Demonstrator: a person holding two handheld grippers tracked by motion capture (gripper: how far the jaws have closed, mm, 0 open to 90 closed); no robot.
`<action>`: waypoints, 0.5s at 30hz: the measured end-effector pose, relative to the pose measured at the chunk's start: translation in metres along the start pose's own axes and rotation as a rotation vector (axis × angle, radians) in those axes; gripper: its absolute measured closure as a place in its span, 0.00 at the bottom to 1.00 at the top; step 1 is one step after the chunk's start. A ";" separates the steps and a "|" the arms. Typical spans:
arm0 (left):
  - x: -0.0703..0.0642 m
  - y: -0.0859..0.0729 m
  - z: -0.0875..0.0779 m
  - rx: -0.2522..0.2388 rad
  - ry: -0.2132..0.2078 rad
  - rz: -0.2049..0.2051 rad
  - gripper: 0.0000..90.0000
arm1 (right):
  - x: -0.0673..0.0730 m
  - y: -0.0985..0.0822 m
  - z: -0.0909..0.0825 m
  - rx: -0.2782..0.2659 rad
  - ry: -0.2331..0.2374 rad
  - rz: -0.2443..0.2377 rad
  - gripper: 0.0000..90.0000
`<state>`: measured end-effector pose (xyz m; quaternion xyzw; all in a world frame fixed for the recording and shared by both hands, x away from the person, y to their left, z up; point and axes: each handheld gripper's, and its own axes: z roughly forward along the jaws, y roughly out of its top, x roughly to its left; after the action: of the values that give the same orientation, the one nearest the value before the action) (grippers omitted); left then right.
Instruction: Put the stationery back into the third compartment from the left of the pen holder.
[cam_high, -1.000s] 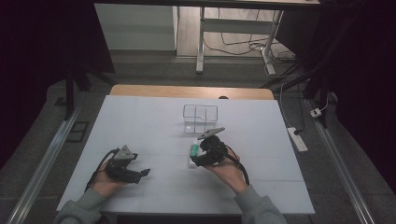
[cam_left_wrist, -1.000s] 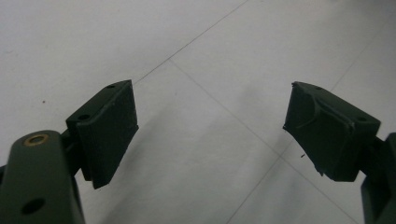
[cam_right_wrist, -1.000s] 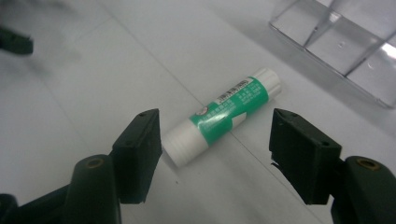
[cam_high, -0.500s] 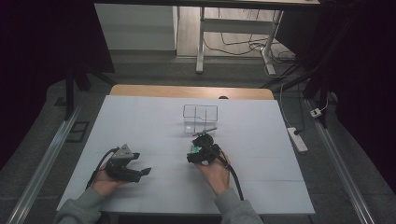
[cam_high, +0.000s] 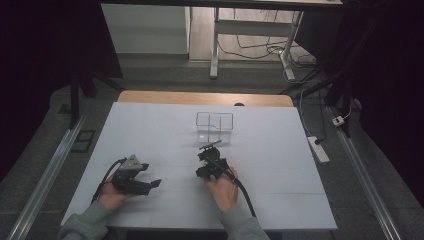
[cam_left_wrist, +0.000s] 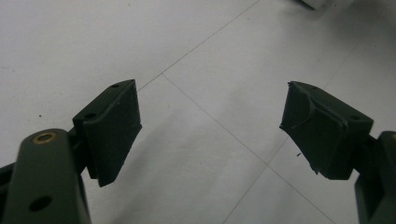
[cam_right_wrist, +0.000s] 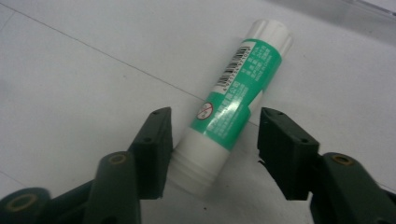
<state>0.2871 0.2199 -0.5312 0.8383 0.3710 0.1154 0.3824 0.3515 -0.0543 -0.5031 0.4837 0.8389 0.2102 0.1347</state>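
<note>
A green and white glue stick (cam_right_wrist: 236, 100) lies flat on the white table, its cap end toward the camera in the right gripper view. My right gripper (cam_right_wrist: 212, 128) is open and straddles that cap end: one jaw is close against the cap and the other stands a little off the tube. In the high view the right gripper (cam_high: 208, 151) sits mid-table, pointing away from the person, just short of a clear plastic box (cam_high: 215, 128). My left gripper (cam_high: 148, 179) rests at the front left, and its own view shows the left gripper (cam_left_wrist: 210, 112) wide open over bare table.
The white table top (cam_high: 280, 150) has thin seam lines. A wooden strip (cam_high: 205, 97) runs along its far edge. Beyond it stand desk legs (cam_high: 215, 45) with cables, and a power strip (cam_high: 318, 149) lies off the right side.
The right hand has shifted left and turned to point away from the person, bringing its open jaws over the glue stick that lay beside them. The left gripper has stayed put.
</note>
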 end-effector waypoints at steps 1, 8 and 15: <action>0.000 0.000 0.000 0.000 0.000 0.000 0.21 | 0.002 0.000 0.001 0.000 -0.008 0.001 0.55; 0.001 0.000 0.001 0.002 0.000 0.002 0.21 | 0.006 -0.002 0.007 0.025 -0.022 0.010 0.71; 0.000 0.000 0.002 0.007 0.007 0.017 0.21 | -0.007 -0.004 -0.003 -0.021 0.033 -0.004 0.72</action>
<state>0.2874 0.2189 -0.5326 0.8424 0.3655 0.1202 0.3773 0.3511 -0.0630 -0.5021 0.4771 0.8397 0.2265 0.1264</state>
